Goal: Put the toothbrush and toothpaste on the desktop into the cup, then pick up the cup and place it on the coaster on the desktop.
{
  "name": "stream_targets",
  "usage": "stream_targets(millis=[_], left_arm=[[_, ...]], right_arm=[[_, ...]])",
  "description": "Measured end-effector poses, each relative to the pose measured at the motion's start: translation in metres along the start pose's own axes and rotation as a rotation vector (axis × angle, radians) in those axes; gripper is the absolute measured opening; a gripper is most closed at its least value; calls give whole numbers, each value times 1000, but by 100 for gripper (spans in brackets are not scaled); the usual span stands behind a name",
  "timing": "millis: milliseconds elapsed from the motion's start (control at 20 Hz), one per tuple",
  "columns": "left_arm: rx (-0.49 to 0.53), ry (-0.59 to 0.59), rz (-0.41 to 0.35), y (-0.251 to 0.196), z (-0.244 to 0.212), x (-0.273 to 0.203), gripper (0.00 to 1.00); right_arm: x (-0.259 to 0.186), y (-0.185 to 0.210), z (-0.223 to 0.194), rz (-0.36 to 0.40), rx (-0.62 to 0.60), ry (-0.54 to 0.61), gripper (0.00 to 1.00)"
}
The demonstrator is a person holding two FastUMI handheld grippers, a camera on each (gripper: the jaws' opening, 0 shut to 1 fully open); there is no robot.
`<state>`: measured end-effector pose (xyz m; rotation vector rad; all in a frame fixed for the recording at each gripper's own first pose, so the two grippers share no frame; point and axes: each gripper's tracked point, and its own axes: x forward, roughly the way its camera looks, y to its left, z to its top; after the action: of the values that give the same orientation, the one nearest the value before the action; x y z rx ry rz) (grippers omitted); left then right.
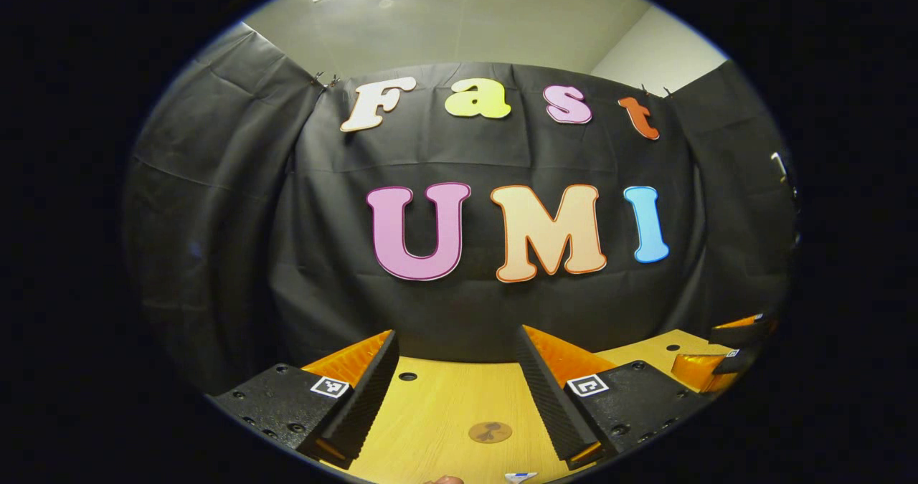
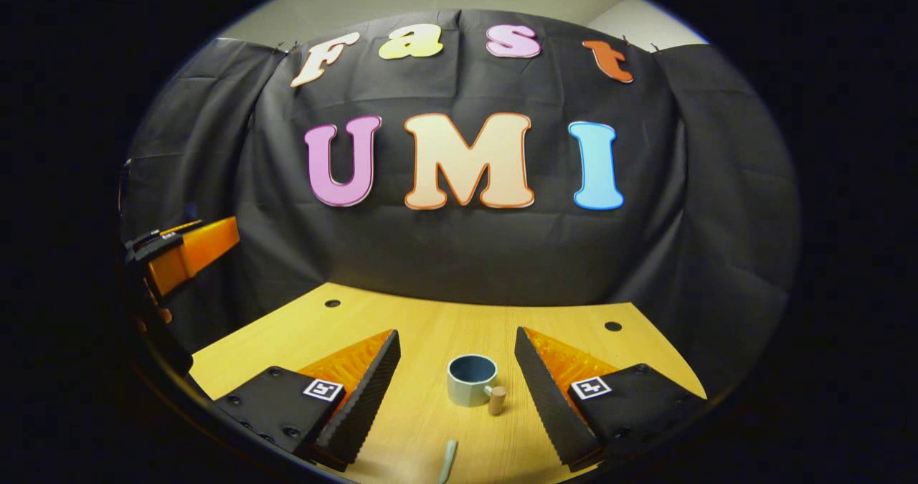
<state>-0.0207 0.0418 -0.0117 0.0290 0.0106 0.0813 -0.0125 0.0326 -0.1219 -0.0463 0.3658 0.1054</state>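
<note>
two grippers, both with fingers spread wide and nothing between them. your right gripper (image 2: 457, 376) hangs above the wooden desktop (image 2: 430, 326), and the cup (image 2: 471, 379) stands upright on the wood just ahead of it, framed between the two fingers, touching neither. the cup's stubby handle points toward you and a little to the right. nearer you than the cup lies a slim pale object (image 2: 448, 461), cut off at the view's edge; toothbrush or toothpaste, you cannot tell which. far left of the cup, your left gripper shows at the desk's edge. your left gripper (image 1: 457, 376) hovers over the same desktop with the round coaster (image 1: 490, 432) flat on the wood between its fingers, untouched. a small white-and-blue tip (image 1: 521, 477) peeks in at the bottom edge, nearer you than the coaster.
</note>
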Motion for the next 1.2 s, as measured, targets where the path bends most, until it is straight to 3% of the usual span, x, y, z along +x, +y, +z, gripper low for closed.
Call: stream_targets(millis=[450,900,1200], left_arm=[[10,28,29,9,-11,-2,94],[28,68,30,7,-24,2,94],[34,100,26,4,-35,2,94]], right_arm=[[18,7,-105,54,-3,307,100],[16,-1,-205,39,-38,610,100],[11,4,-250,50,-31,776,100]])
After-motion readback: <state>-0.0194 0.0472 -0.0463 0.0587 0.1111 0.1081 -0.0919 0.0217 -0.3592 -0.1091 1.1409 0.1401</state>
